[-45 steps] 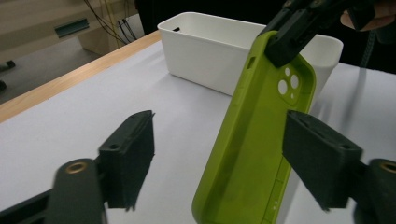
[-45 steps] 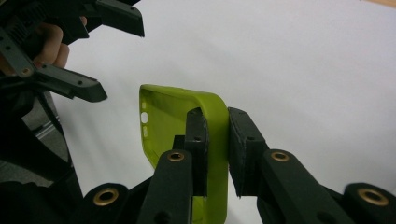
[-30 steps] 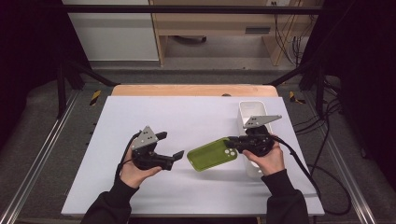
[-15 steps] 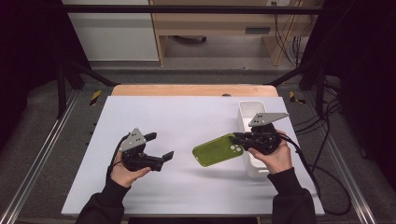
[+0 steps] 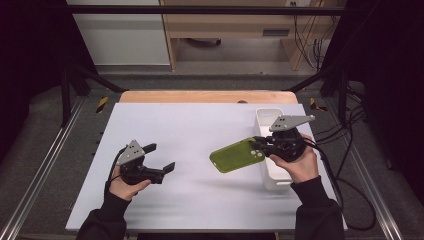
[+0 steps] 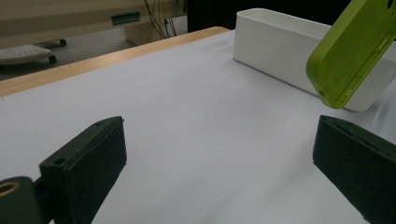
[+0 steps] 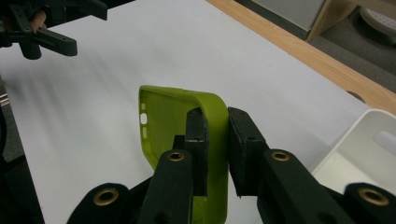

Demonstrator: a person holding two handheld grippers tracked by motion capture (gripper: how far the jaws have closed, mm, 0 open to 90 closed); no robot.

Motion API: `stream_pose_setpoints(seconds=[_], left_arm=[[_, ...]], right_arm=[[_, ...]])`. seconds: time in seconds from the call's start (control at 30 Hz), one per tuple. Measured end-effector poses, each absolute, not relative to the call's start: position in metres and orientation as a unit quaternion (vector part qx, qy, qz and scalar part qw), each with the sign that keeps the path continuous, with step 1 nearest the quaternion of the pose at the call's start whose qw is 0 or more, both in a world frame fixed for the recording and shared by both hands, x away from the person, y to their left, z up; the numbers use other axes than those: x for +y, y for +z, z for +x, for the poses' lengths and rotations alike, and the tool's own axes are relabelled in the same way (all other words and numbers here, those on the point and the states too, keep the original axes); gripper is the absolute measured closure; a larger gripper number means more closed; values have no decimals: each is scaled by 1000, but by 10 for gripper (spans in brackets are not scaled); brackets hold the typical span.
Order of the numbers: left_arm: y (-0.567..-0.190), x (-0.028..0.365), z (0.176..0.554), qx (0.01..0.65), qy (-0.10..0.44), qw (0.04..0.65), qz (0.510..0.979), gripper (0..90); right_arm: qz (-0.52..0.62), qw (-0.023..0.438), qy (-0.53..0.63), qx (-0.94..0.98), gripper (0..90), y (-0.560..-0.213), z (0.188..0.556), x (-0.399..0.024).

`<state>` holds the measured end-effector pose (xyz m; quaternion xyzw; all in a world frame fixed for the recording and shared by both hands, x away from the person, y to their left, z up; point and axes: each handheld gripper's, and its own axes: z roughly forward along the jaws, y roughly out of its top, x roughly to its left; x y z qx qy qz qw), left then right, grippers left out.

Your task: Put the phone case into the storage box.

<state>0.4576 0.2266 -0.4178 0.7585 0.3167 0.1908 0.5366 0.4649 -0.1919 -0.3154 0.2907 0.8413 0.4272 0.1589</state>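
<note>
Right hand-held gripper (image 5: 261, 146) clamped on case (image 5: 237, 155) wall, case lifted off desk (image 5: 200, 125), just beside bin (image 5: 265, 119). Left hand-held gripper (image 5: 161, 160) jaws wide apart, empty, well away from bin. Pickup done; placing case into bin likely remains.

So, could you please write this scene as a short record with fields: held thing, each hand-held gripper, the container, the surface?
held thing: green phone case, empty, lifted above the sheet
right hand-held gripper: shut on the case's side wall, one jaw inside, one outside
left hand-held gripper: open, nothing between its jaws, low over the sheet
container: white bin, beside the case, near the right hand
surface: white sheet on a wooden table
</note>
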Motion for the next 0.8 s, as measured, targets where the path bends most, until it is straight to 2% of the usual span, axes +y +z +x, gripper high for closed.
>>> stream_pose_setpoints(seconds=[0.8], left_arm=[[-436, 254, 458, 332, 204, 532, 752, 17]], right_arm=[[279, 206, 399, 849, 791, -284, 465, -194]])
